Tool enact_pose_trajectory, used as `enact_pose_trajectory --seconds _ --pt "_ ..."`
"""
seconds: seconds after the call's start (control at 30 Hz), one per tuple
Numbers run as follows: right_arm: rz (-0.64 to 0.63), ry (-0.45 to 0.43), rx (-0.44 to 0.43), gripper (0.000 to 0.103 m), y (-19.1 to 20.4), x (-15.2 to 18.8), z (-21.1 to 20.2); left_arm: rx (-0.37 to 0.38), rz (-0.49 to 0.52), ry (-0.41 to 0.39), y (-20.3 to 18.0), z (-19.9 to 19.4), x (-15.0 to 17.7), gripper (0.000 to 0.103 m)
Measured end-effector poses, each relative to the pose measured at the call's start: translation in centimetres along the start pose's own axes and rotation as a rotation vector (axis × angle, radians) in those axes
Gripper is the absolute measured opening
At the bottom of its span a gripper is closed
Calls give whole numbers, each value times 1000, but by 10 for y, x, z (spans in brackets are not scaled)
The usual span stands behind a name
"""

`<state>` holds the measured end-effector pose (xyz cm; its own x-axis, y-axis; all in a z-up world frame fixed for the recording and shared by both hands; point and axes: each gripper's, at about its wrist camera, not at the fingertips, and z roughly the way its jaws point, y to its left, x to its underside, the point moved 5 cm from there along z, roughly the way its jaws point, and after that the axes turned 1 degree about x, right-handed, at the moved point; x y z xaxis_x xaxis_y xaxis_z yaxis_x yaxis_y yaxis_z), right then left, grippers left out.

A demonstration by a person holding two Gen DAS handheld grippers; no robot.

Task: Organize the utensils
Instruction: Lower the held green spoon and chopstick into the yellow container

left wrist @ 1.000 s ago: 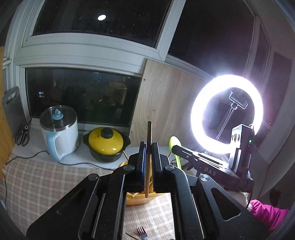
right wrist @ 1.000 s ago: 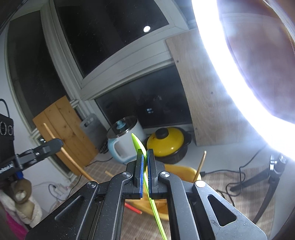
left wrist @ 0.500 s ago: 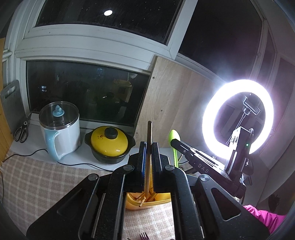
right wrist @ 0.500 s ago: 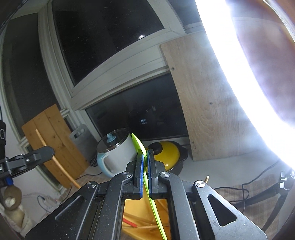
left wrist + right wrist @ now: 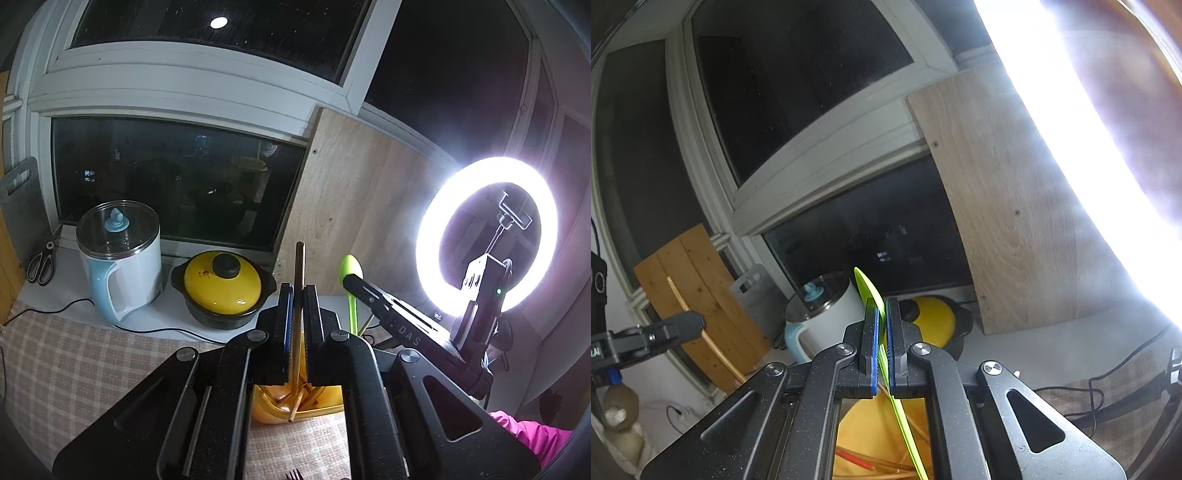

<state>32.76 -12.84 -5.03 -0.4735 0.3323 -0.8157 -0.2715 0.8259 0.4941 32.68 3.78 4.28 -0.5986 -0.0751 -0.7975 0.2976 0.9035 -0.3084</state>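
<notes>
Yellow bowl [image 5: 325, 400] now sits closer under my grippers than before | left gripper [image 5: 297, 317] clamps chopstick [image 5: 298, 280], right gripper [image 5: 881, 343] clamps green spoon [image 5: 868, 291] | casserole [image 5: 221, 291] behind bowl.

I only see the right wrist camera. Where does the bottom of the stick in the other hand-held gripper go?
Observer: The left hand-held gripper is shut on the chopstick; its lower end hangs at the yellow bowl's near rim.
Operator: Is anything lying on the cloth?
Observer: Yes, a fork lies on the checked cloth, nearer than the bowl.
Operator: Anything else hiding?
Observer: Scissors sit left of the kettle.
</notes>
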Motion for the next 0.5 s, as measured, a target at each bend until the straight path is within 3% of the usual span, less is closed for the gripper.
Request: enact_pose_trajectory --seconds 0.5 --pt "-34 93 8 2 -5 21 -26 -58 -11 79 18 44 12 3"
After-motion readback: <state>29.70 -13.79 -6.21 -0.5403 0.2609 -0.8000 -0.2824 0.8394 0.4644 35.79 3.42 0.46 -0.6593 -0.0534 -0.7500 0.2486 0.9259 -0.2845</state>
